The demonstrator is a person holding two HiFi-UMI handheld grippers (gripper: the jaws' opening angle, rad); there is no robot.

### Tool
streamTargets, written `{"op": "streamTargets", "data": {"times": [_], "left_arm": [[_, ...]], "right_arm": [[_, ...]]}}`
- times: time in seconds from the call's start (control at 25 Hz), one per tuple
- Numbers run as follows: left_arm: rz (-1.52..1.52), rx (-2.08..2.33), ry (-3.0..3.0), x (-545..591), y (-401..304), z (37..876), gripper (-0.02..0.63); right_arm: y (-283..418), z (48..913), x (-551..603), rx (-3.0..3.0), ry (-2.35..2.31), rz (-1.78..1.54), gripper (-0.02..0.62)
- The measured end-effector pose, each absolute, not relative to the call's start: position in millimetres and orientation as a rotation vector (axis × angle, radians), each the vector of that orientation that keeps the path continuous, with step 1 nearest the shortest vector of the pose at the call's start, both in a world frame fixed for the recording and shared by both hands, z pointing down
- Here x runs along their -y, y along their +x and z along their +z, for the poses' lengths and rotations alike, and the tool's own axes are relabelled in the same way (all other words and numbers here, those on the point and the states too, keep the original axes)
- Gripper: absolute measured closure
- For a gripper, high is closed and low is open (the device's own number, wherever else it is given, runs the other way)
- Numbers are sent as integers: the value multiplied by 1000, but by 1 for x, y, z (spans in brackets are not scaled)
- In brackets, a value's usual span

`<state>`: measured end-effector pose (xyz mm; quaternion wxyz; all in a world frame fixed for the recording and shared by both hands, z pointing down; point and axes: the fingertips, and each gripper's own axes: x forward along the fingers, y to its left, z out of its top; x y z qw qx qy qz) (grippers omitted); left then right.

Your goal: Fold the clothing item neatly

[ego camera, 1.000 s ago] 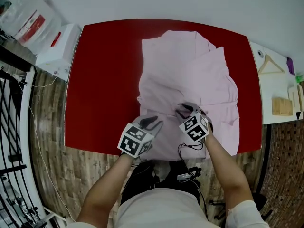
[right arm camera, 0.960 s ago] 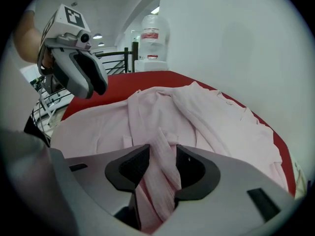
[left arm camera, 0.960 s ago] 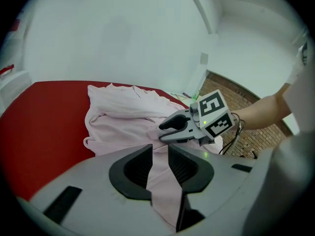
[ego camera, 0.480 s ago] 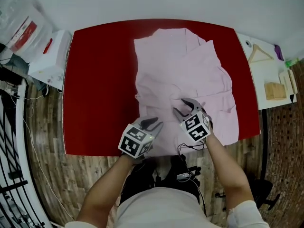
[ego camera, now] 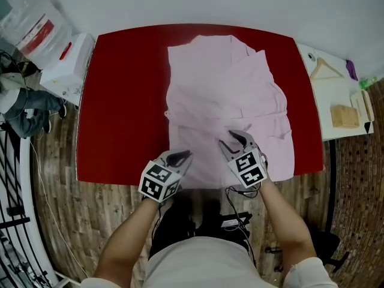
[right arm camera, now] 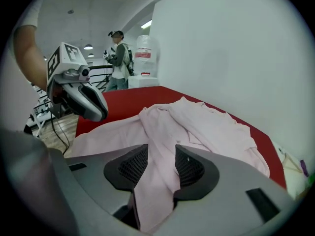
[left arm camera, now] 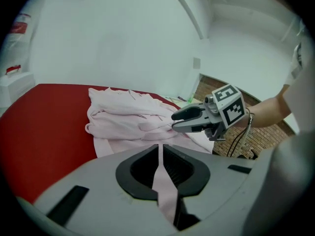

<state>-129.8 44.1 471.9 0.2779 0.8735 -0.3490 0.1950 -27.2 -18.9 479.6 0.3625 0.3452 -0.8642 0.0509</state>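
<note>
Since a second ago the left gripper [ego camera: 180, 156] has slid a little toward the near-left edge of the red table [ego camera: 120, 101]. Its jaws have just been closing, and they now stand almost together on a thin strip of the pink shirt [ego camera: 222, 89], pinched at its near hem. The shirt lies spread over the middle and right of the table, collar end away from the person, with a sleeve or side panel already laid across its far right part. Its near edge hangs a little over the table's front.

Further right, the right gripper [ego camera: 235, 140] sits over the shirt's lower middle, and its jaws have just been opening. They stand wide apart with a band of cloth running loose between them, and the pads do not seem to press on it, so I judge it is holding nothing.

To do this step well, I think the right side needs a firm pinch on the hem, level with the left one. Both grippers could then draw the hem taut and carry it toward the collar together, so the fold line stays straight. Cloth bunched near the right gripper could crease.
</note>
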Motion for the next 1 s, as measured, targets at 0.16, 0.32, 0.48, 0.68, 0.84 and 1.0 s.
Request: {"op": "streamTargets", "data": {"times": [0.16, 0.32, 0.48, 0.68, 0.84, 1.0], "left_arm": [[419, 1029, 2321, -56, -130, 465, 600], [339, 1076, 2284, -75, -126, 462, 600], [335, 1119, 2247, -101, -119, 466, 600], [362, 1189, 2202, -135, -113, 474, 600], [380, 1176, 2192, -158, -101, 478, 598], [393, 1115, 2193, -175, -81, 486, 598]], "right_arm": [[-5, 470, 5, 2283, 921, 163, 423], [21, 471, -19, 2311, 923, 212, 430], [51, 470, -42, 2307, 952, 236, 554], [92, 472, -73, 2315, 973, 260, 563], [124, 477, -94, 2294, 1020, 280, 561], [147, 491, -121, 2264, 1048, 311, 560]]}}
